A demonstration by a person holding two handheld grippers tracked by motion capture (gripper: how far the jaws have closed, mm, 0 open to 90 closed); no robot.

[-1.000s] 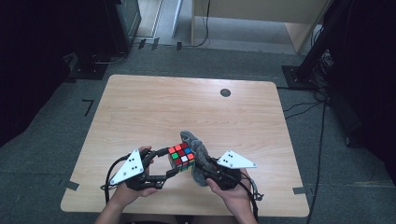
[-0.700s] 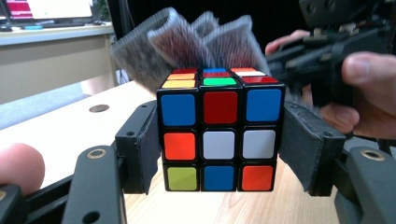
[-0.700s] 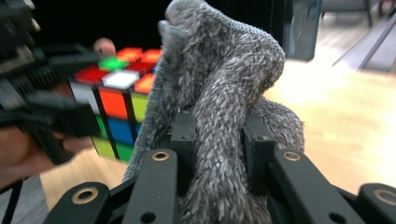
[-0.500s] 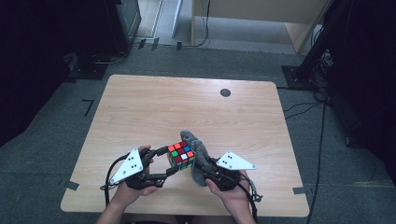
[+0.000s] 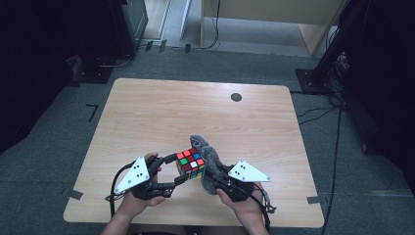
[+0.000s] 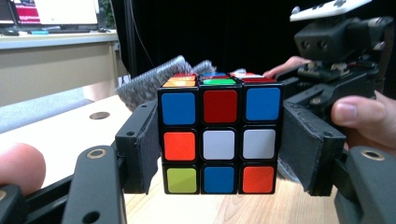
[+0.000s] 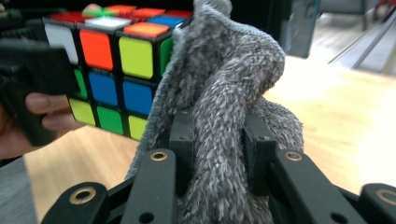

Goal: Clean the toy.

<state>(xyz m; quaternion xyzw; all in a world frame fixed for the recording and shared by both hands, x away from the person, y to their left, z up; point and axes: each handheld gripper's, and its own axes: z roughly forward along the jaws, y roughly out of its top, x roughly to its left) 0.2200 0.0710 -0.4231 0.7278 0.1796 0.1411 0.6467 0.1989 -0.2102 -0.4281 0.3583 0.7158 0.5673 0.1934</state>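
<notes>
Left gripper view has the left gripper point(image 6: 219, 144) with its jaws clamped on the two sides of a colour cube point(image 6: 219, 140), held just above the surface point(image 5: 147, 117). Right gripper point(image 7: 217, 135) jaws pinch a bunched grey cloth point(image 7: 224, 93), which presses against the cube's right face, near the surface's near edge.

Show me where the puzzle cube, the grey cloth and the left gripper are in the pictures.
puzzle cube point(image 6: 218, 144): left gripper view, white centre tile of the near face.
grey cloth point(image 7: 224, 88): right gripper view, fuzzy fold above the jaws.
left gripper point(image 5: 176, 169): high view, between its two fingertips beside the cube.
</notes>
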